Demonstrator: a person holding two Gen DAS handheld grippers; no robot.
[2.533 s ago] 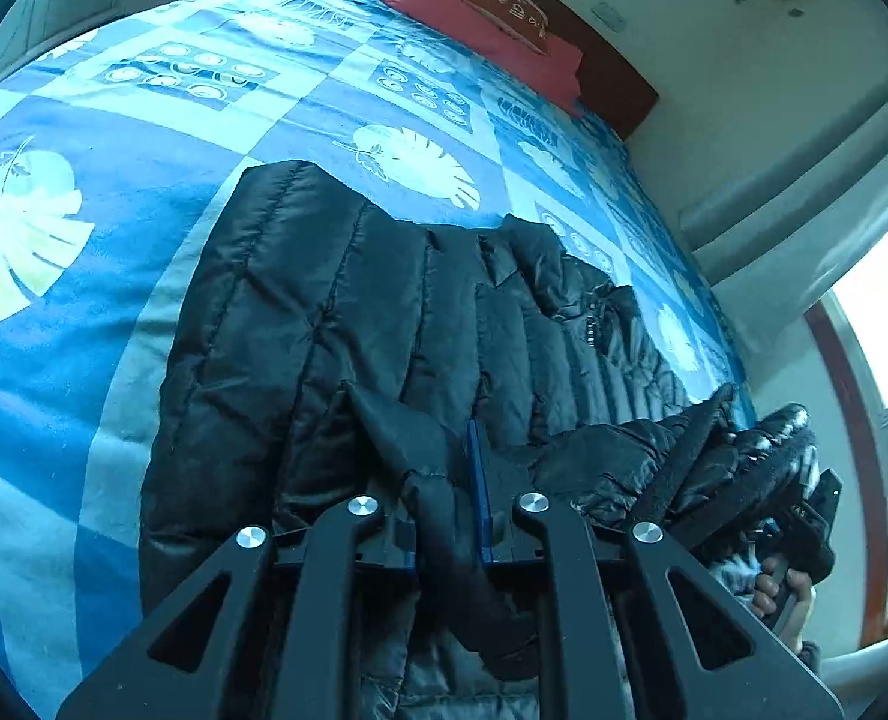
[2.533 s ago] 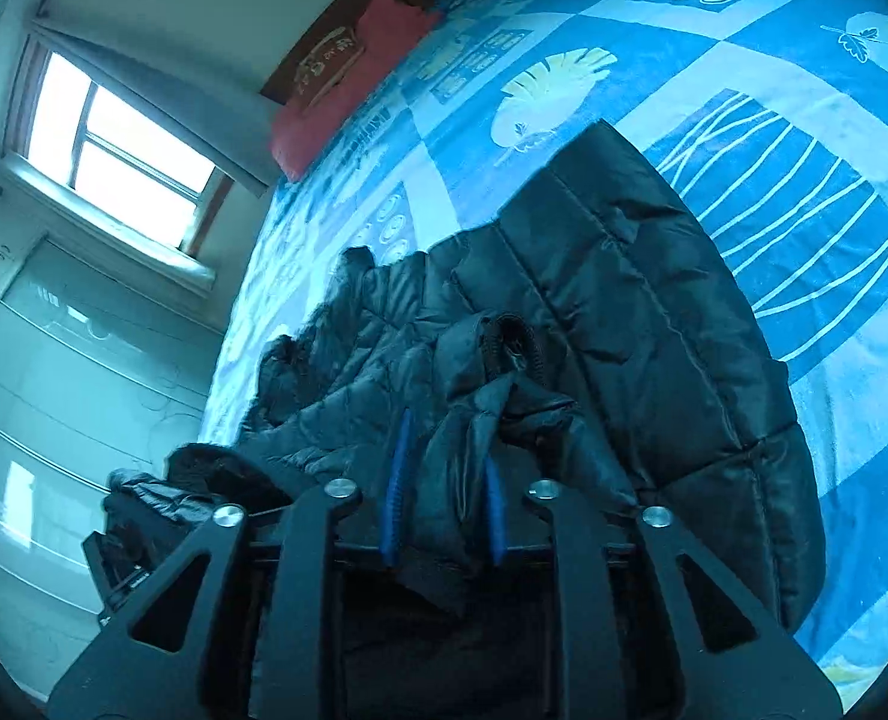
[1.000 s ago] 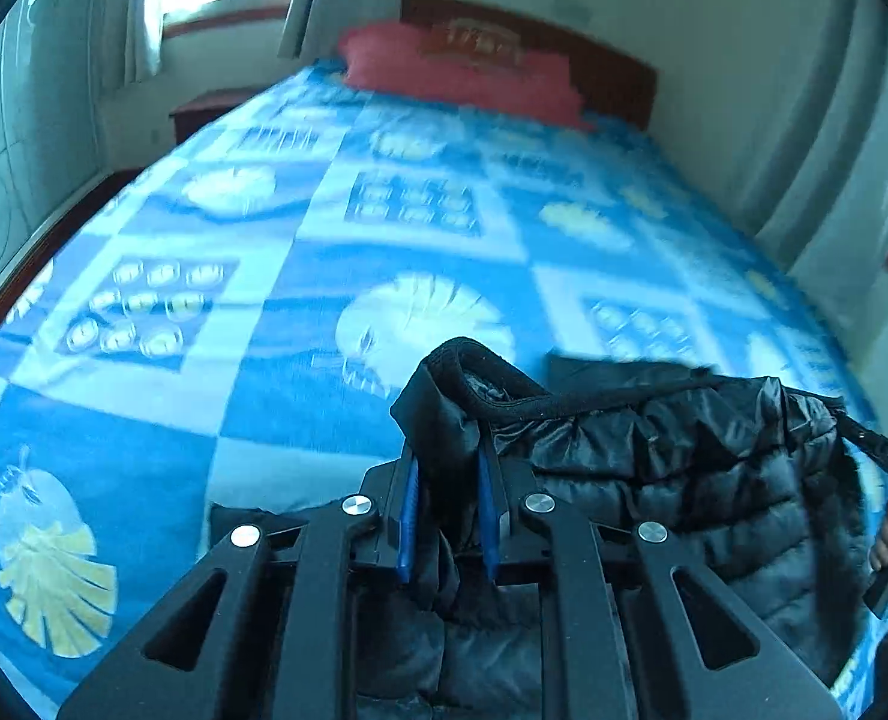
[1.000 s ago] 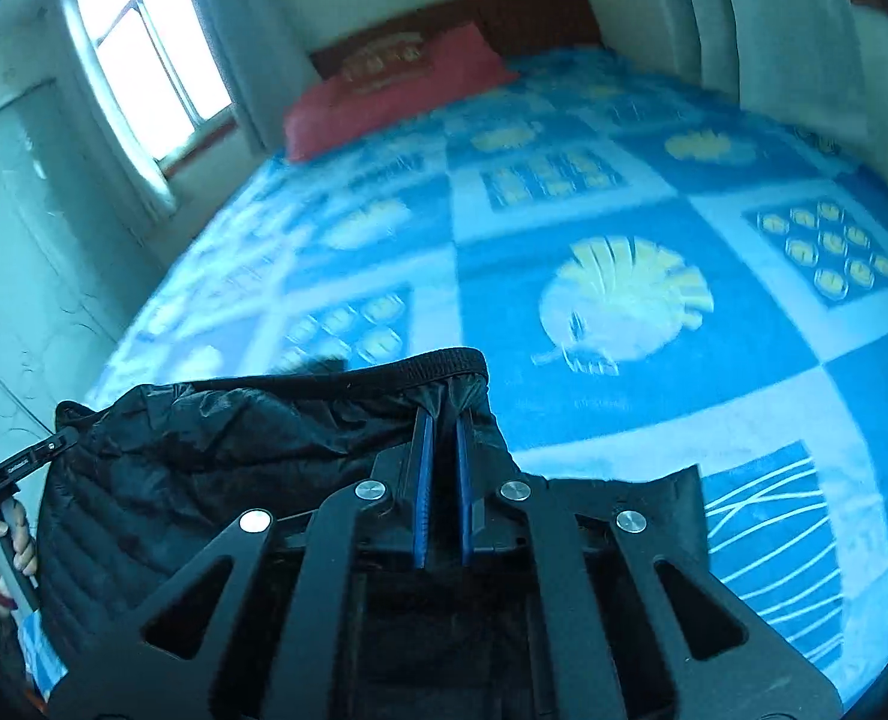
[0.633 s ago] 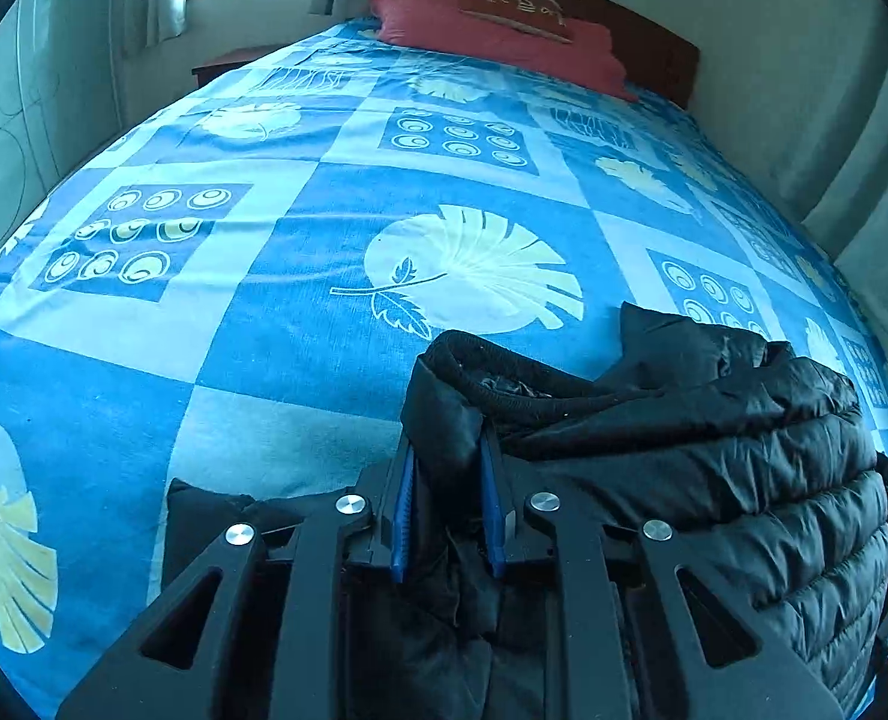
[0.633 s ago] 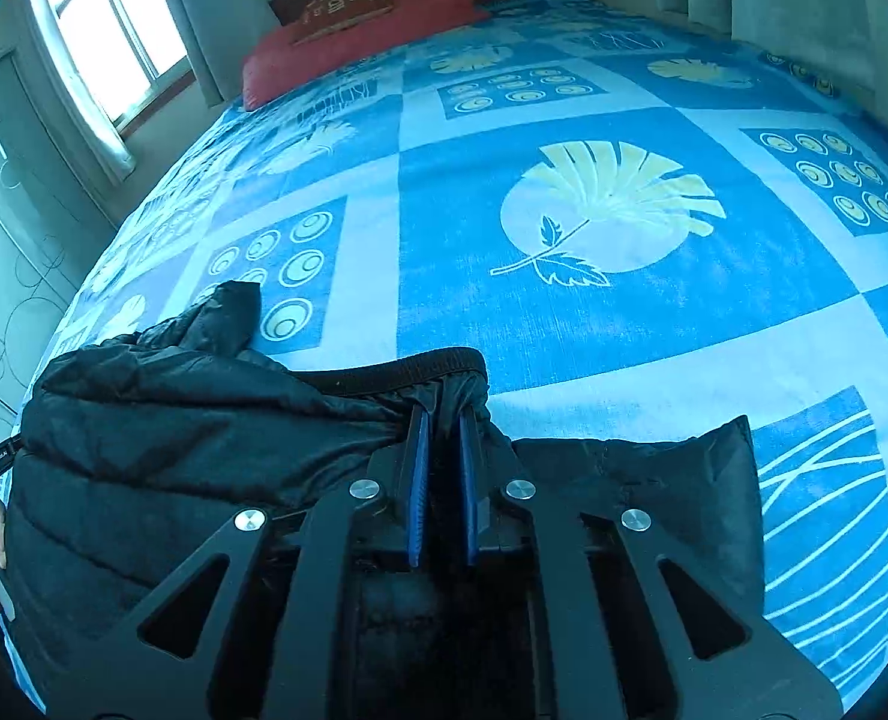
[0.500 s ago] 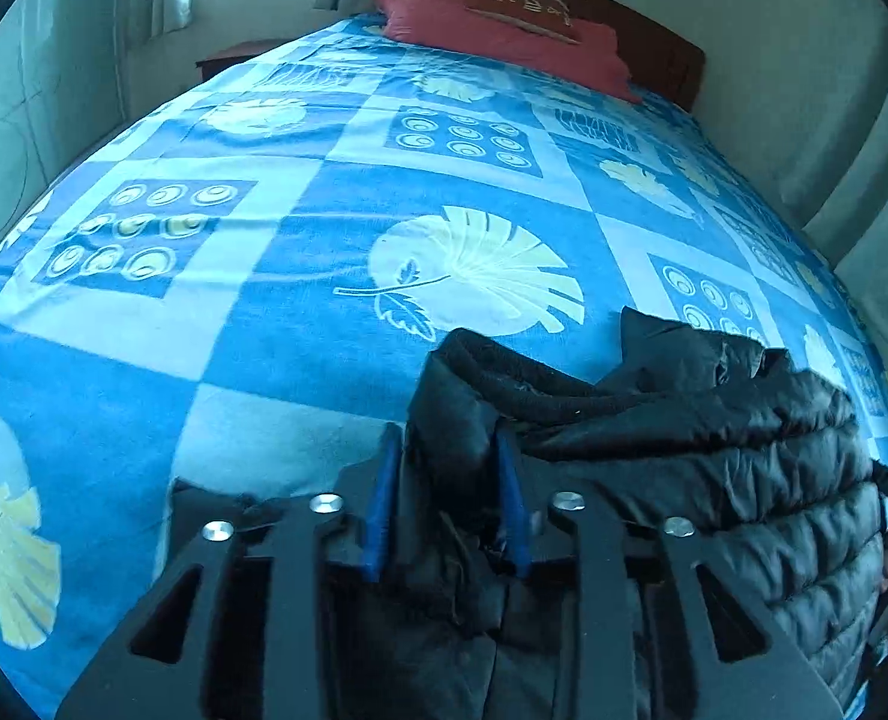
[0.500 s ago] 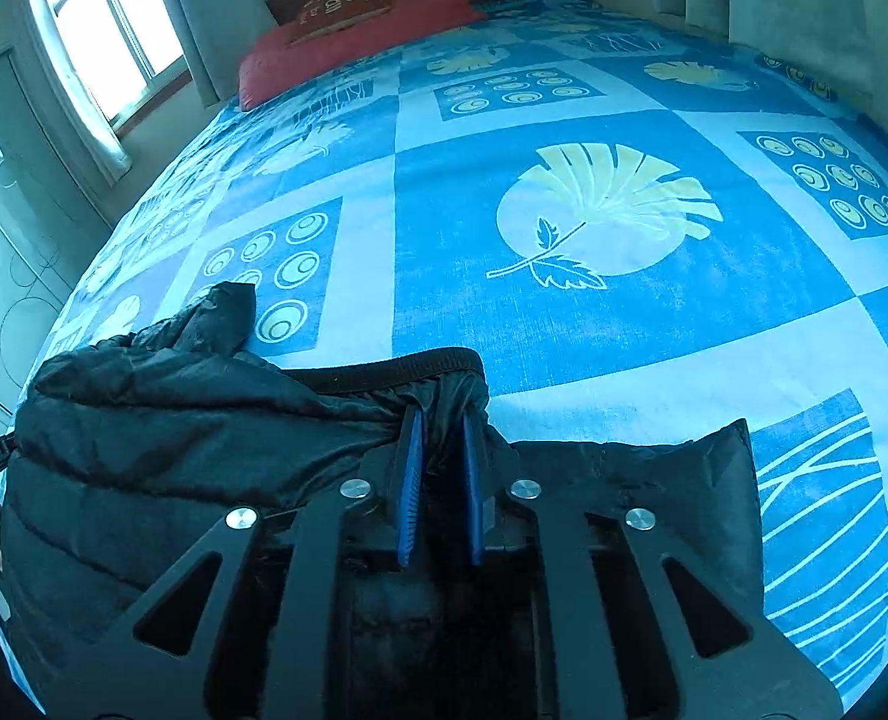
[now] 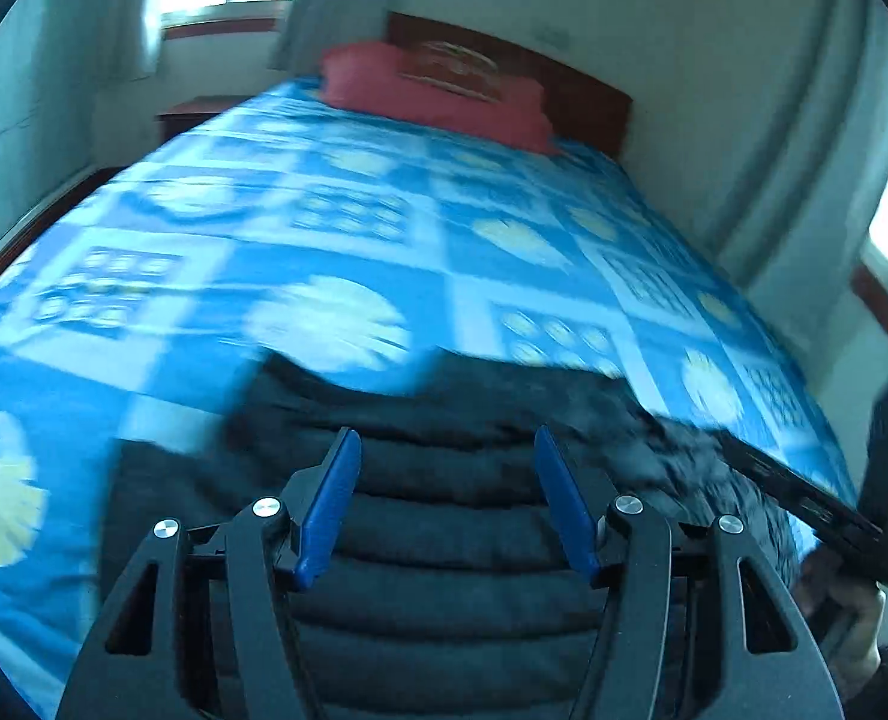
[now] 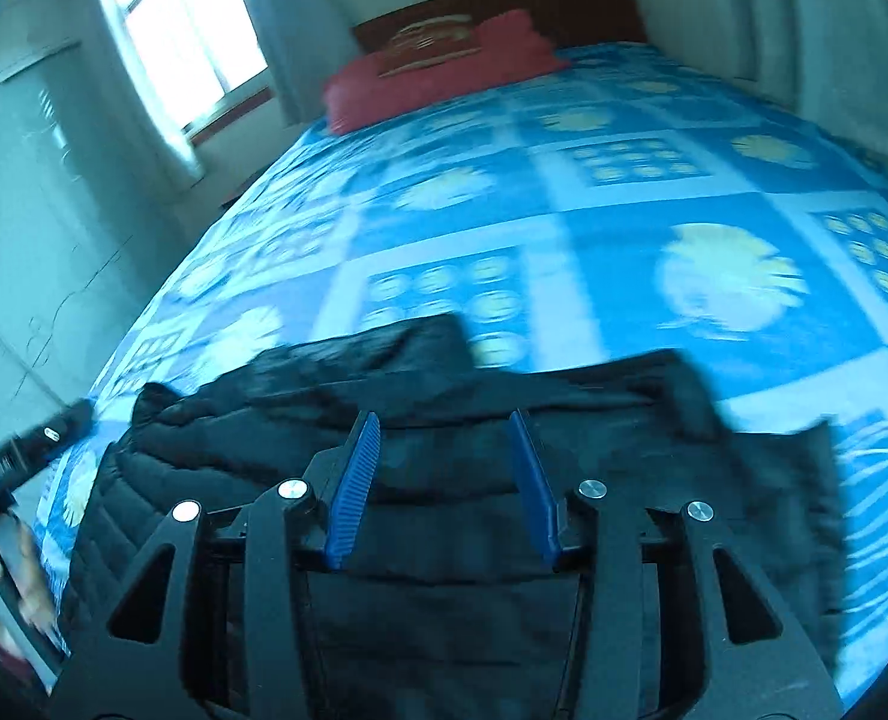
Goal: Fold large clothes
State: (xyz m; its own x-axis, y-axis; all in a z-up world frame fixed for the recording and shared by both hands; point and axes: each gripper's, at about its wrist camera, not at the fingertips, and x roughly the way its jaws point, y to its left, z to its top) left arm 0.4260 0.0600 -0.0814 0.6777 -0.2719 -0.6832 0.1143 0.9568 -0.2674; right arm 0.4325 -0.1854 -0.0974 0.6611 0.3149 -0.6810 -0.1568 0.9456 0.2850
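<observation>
A black quilted puffer jacket (image 9: pixel 444 480) lies folded on the blue patterned bedspread (image 9: pixel 354 228) near the bed's foot. My left gripper (image 9: pixel 447 438) is open and empty just above it, blue pads spread wide. In the right wrist view the jacket (image 10: pixel 444 396) lies below my right gripper (image 10: pixel 444 420), which is also open and empty. Each view shows the other gripper at the frame edge. Both views are motion-blurred.
A red pillow (image 9: pixel 438 90) and dark wooden headboard (image 10: pixel 504 0) are at the far end of the bed. A window (image 10: pixel 186 30) with curtains is at the left, a nightstand (image 9: pixel 192 108) beside the bed. Walls stand close on both sides.
Both grippers have opened and let go of the jacket's edge. The jacket has dropped flat onto the bed, and both grippers have pulled back from it.
</observation>
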